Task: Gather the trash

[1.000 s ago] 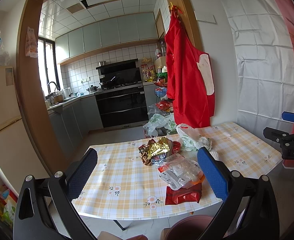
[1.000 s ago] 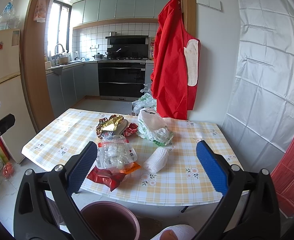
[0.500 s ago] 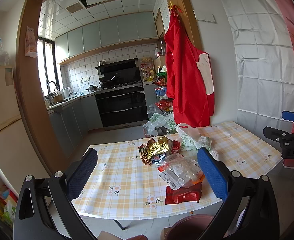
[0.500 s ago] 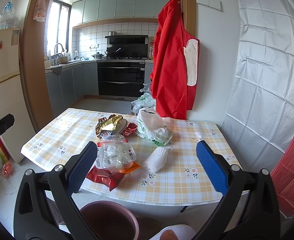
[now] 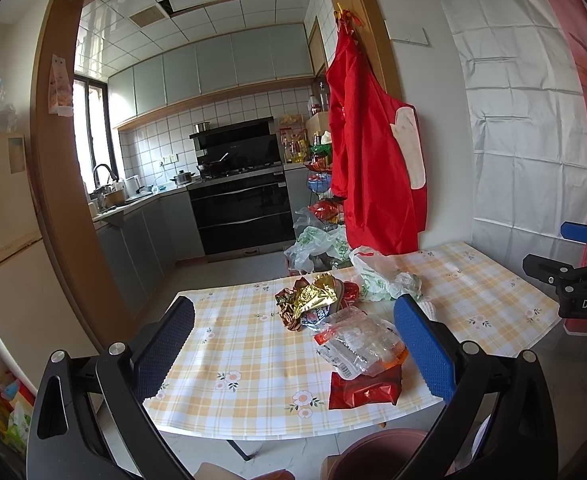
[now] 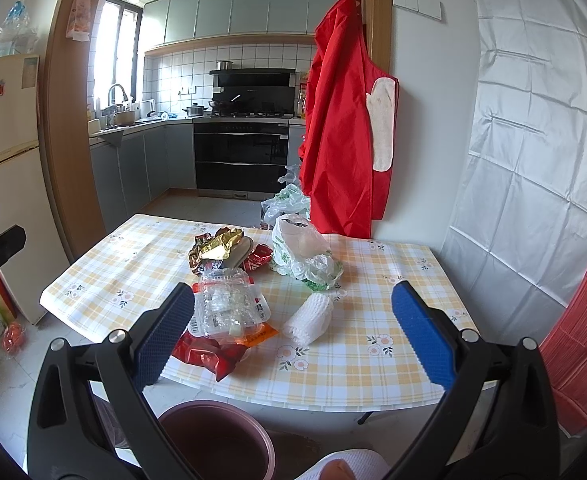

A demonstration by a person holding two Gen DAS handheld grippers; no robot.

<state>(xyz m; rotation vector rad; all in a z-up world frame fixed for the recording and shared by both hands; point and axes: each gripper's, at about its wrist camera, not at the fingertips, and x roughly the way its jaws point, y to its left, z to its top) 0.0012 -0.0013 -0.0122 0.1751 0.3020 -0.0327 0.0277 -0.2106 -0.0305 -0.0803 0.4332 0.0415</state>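
Note:
Trash lies on a yellow-checked table: a gold foil wrapper, a clear plastic tray, a red snack bag, a white and green plastic bag, and a white foam net sleeve. A maroon bin stands on the floor at the table's near edge. My left gripper and right gripper are both open and empty, held back from the table.
A red apron hangs on the wall behind the table. Plastic bags lie on the floor beyond it. A fridge stands at the left. A white sheet covers the right wall.

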